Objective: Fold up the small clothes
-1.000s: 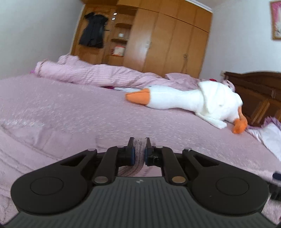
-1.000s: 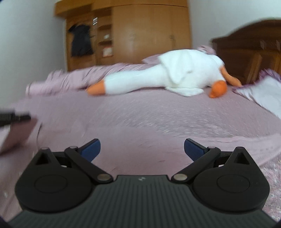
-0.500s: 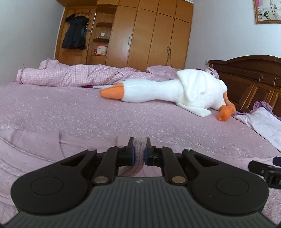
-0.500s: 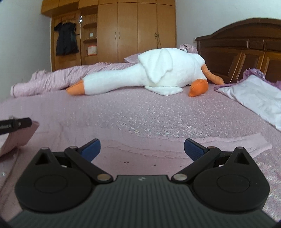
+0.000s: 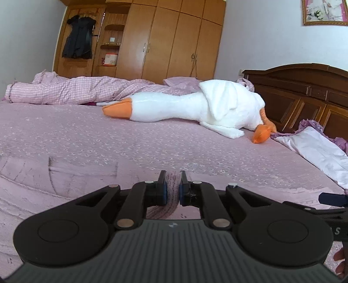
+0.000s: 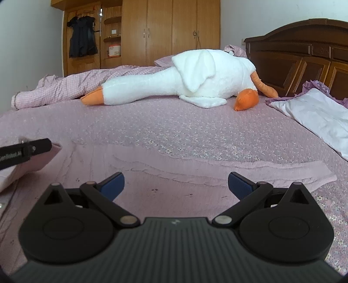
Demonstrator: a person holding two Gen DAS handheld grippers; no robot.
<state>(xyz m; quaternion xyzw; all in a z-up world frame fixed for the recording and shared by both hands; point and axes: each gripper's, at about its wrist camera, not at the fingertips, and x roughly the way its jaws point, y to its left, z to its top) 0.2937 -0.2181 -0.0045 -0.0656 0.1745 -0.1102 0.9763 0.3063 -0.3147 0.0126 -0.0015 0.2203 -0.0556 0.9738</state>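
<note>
**Left Gripper Clamped on Pink Garment, Right Gripper Released Above It**

Legible writing was limited. In the right wrist view, white lettering ran along the arm of the left gripper (image 6: 49, 144) at the left edge, too blurred to read. In the left wrist view, a single pale letter resembling "S" showed on the right gripper (image 5: 332, 199) at the right edge. A small white logo sat at the centre of each gripper body; its form could not be made out. A box on the wardrobe (image 5: 165, 39) shelf carried red markings, not readable.

The left gripper (image 5: 173, 187) was clenched on a fold of the pink garment (image 5: 82, 174), with ribbed fabric pinched between its blue pads (image 5: 164, 191). The garment lay flat on the bed (image 5: 152, 143) directly ahead of and to the left of this gripper.

The right gripper (image 6: 176, 184) stood released, jaws wide apart and holding nothing, just above the garment (image 6: 217, 169), which spread ahead of it and out to its right.

Only the right wrist view showed the lifted corner of the garment hanging from the left gripper. Only the left wrist view showed a framed picture (image 5: 324, 12) on the wall and fingertips (image 5: 339, 255) at the lower right edge.

Far ahead of both grippers lay a white plush goose (image 5: 195, 106), with a pale pillow (image 5: 319, 150) to the right.
</note>
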